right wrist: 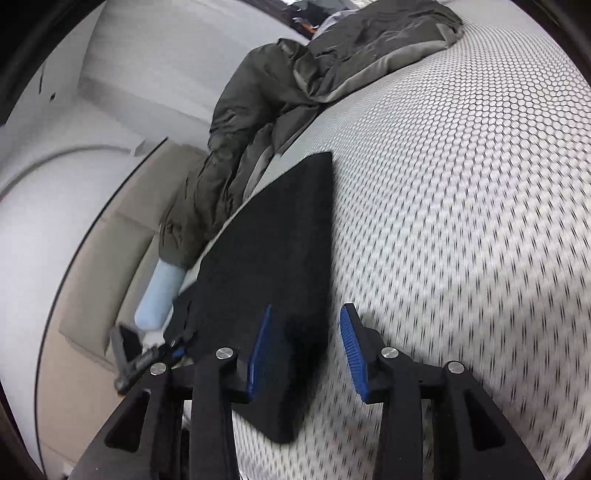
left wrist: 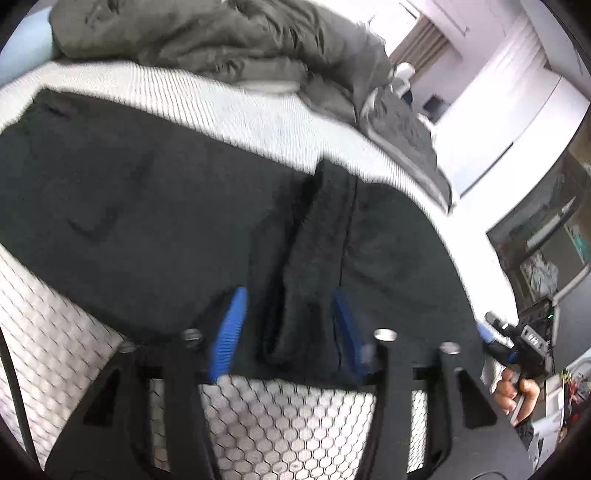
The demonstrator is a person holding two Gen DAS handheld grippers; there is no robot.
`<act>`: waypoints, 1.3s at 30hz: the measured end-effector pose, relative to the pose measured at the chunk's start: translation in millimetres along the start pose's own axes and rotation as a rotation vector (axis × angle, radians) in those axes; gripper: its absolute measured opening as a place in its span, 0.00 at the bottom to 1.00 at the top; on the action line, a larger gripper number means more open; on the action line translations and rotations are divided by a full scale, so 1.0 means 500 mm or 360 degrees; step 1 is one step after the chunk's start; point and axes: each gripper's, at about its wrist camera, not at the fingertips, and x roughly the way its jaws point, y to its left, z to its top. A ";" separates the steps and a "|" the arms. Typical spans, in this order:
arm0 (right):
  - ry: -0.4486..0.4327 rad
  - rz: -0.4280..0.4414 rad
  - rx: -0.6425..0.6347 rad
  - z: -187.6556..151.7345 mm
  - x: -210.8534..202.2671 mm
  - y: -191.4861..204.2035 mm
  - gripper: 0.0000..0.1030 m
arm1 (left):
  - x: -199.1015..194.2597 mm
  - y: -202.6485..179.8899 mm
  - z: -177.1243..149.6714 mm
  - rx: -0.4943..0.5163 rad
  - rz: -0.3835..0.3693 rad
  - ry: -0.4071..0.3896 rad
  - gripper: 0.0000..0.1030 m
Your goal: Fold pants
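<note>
Left wrist, one black pants (left wrist: 147,206) on mattress (left wrist: 258,118), two grippers apart.

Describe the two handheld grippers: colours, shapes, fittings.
Both match: the left gripper and right gripper have black frames with triangular cut-outs, silver round bolts, and ribbed blue pads on two tapered fingers. A thin black cable runs beside the left one.

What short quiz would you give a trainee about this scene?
1. True or false: the black pants lie on a wooden floor.
2. What lies behind the pants? A) a grey blanket B) a red towel C) a book
3. Fill in: the fingers of the right gripper have ____ pads.

Key: 1 false, they lie on a mattress; 2 A; 3 blue.
</note>
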 end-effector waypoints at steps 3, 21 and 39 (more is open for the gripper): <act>0.0023 0.0001 0.0013 0.018 0.029 0.006 0.42 | 0.012 -0.023 0.058 0.0049 0.0000 0.0023 0.57; 0.0323 -0.0218 -0.0291 0.185 0.245 0.055 0.33 | 0.280 -0.076 0.197 0.0154 -0.0044 0.0377 0.32; 0.0268 -0.0170 -0.0197 0.179 0.184 0.026 0.47 | 0.077 -0.012 0.173 0.0105 0.0096 0.0085 0.68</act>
